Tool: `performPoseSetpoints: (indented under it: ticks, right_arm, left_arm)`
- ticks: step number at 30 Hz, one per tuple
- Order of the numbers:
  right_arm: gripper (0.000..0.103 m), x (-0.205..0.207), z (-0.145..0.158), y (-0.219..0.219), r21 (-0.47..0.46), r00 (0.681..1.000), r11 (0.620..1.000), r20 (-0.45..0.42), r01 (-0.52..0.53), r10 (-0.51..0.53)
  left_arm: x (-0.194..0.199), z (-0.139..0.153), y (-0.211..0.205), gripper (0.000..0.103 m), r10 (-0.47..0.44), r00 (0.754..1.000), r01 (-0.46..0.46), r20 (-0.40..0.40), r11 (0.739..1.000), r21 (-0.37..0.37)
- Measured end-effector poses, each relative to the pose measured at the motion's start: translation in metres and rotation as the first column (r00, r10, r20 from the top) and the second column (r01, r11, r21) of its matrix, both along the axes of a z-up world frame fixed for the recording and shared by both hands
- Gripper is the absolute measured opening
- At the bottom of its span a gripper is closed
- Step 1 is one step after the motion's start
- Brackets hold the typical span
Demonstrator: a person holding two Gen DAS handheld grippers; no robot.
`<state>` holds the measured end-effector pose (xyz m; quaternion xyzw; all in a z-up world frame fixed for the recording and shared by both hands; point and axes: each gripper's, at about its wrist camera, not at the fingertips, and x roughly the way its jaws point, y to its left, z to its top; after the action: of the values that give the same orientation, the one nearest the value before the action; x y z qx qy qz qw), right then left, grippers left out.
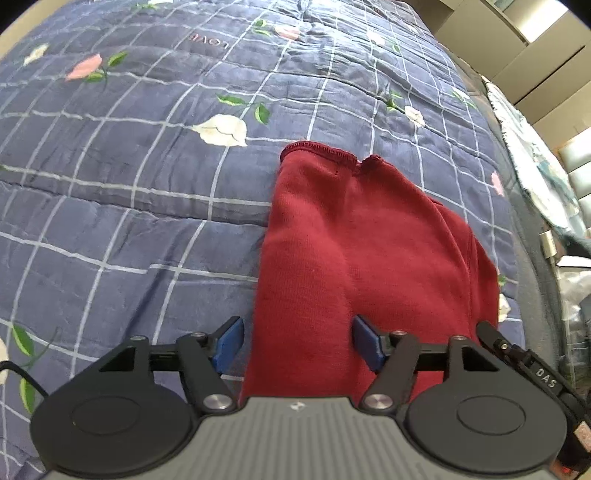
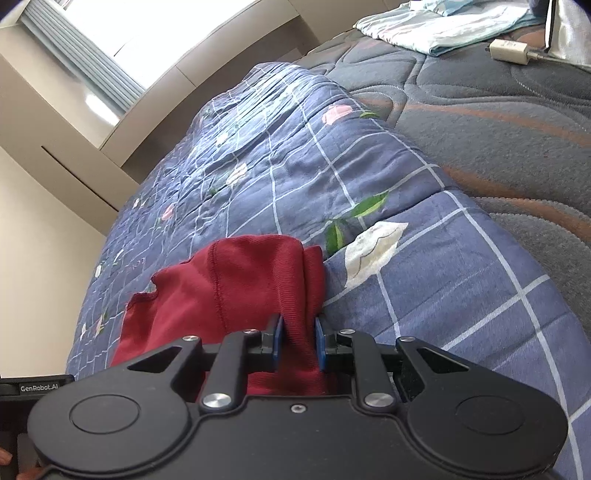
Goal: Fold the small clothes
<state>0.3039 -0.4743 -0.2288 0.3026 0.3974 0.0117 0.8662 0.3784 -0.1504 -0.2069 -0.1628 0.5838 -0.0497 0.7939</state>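
On a blue quilted bedspread point(image 1: 122, 206) printed with a pale grid and white and pink flowers lies a dark red knitted garment point(image 1: 354, 258), folded into a long strip that runs away from the left wrist camera. Its stitched hem sits at the far end, with a small notch in the edge. The left gripper point(image 1: 299, 343) hangs over the near end of this cloth with its jaws standing apart: one blue pad point(image 1: 231, 341) is over the bedspread just beside the garment's left edge, and the other pad is over the red fabric, neither visibly pressing it. At the right edge of that view the black tip of the right gripper shows beside the garment.

From the right wrist camera, the right gripper point(image 2: 300, 341) has its 2 blue pads drawn narrow onto a bunched fold of the same red garment point(image 2: 236, 288), which rises between them and drapes away to the left across the bedspread point(image 2: 424, 280). Beyond the bedspread lies a grey quilted mattress cover with brown curved stitching point(image 2: 498, 122), and on it a folded pale blue-and-white cloth point(image 2: 436, 29) and a small beige plug with a cable point(image 2: 508, 51). Beige cabinets and a bright window fill the background.
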Motion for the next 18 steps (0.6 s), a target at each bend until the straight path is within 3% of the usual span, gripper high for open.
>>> performPoseSetpoints:
  ticks: [2, 6, 8, 13, 18]
  right_arm:
    - [0.014, -0.001, 0.006, 0.004, -0.018, 1.000, 1.000, 0.011, 0.000, 0.000]
    - [0.012, -0.004, 0.023, 0.010, -0.027, 0.999, 1.000, 0.038, 0.001, 0.000]
    - [0.012, -0.005, 0.033, 0.014, -0.023, 0.998, 1.000, 0.055, -0.002, 0.004]
    - [0.012, -0.007, 0.059, 0.035, -0.013, 0.994, 0.999, 0.099, -0.033, 0.034]
    - [0.012, -0.005, 0.074, 0.066, 0.016, 0.990, 0.998, 0.131, -0.059, 0.057]
  left_arm:
    - [0.000, 0.001, 0.002, 0.054, -0.006, 1.000, 0.006, 0.004, 1.000, -0.021]
    - [-0.003, 0.010, -0.001, 0.032, -0.038, 0.999, 0.038, 0.025, 0.999, 0.001]
    - [-0.004, 0.017, 0.000, 0.029, -0.050, 0.998, 0.050, 0.038, 0.999, -0.004]
    - [-0.007, 0.040, 0.007, 0.026, -0.085, 0.993, 0.088, 0.083, 0.996, -0.027]
    - [-0.011, 0.070, 0.025, 0.025, -0.109, 0.982, 0.105, 0.154, 0.994, 0.034]
